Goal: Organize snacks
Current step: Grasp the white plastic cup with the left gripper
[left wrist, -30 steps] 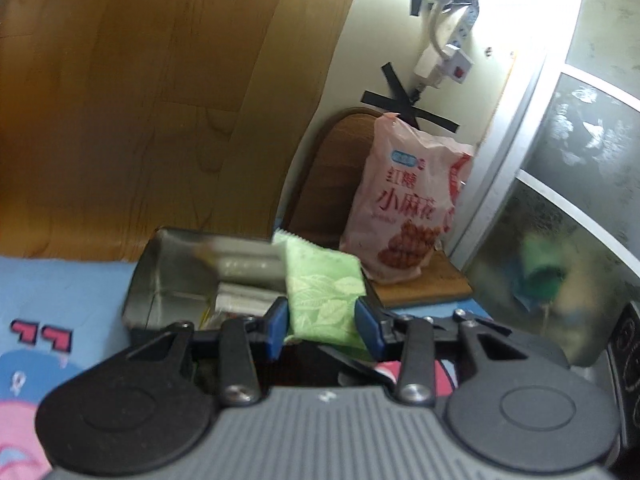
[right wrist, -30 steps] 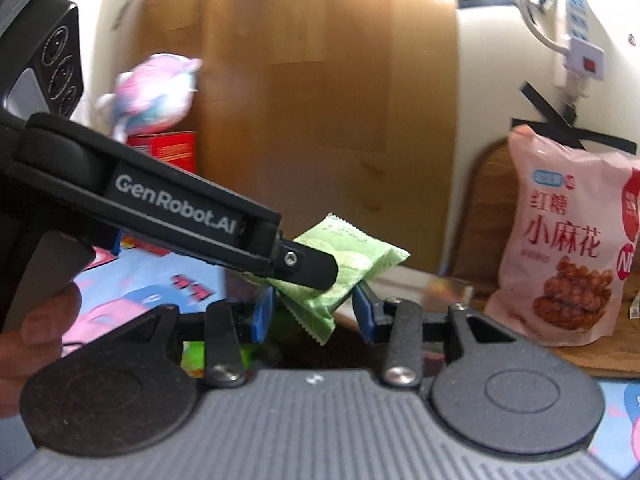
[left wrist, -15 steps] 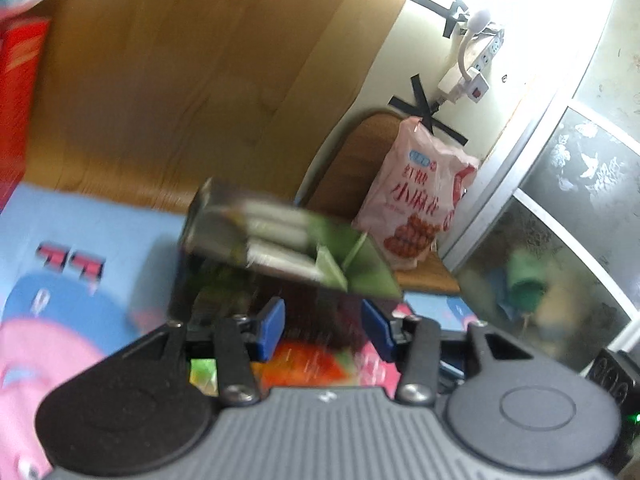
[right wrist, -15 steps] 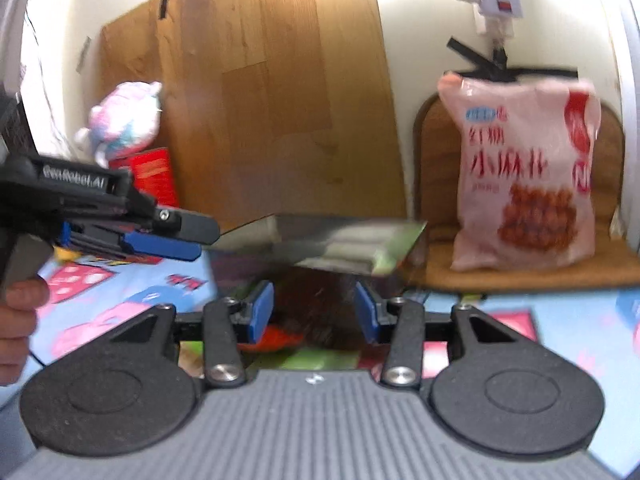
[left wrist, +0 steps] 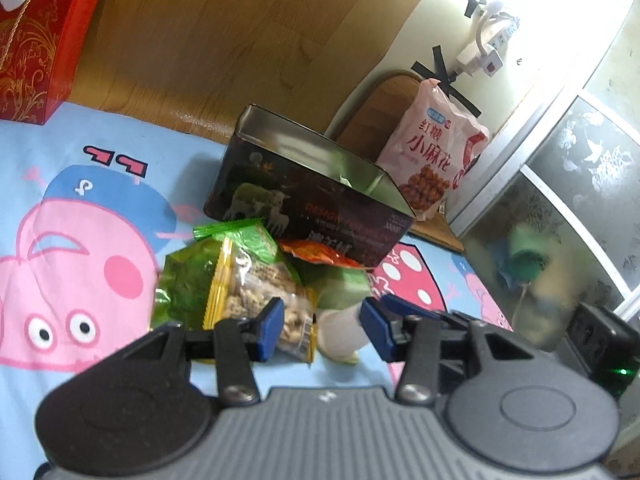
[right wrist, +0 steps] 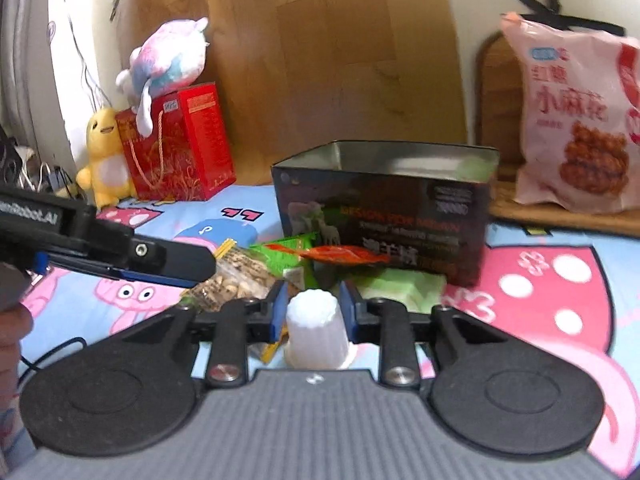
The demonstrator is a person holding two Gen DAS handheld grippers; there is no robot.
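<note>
A white fluted jelly cup stands inverted on the cartoon-print blue cloth, framed between the blue pads of the right tool. The pads sit close on either side of the cup, but whether they press on it cannot be told. In the left wrist view the same cup shows at 6 o'clock of the snack heap, in the gap of the left tool, whose jaws stand apart and hold nothing.

Just beyond the cup at 12 o'clock lies a loose pile of snacks: a clear packet of nuts with yellow edges, a green foil packet, an orange-red packet and a pale green packet. The orange-red packet rests against the front of a dark open tin box, which stands upright on the cloth behind the pile, a hint of green showing inside its far wall.

At 2 o'clock of the tin, a large pink bag of fried twists leans against a wooden chair back. At 10 o'clock stand a red gift box with a pastel plush toy on top and a yellow plush duck beside it. The left tool's arm reaches in from 9 o'clock in the right wrist view, above the nut packet.
</note>
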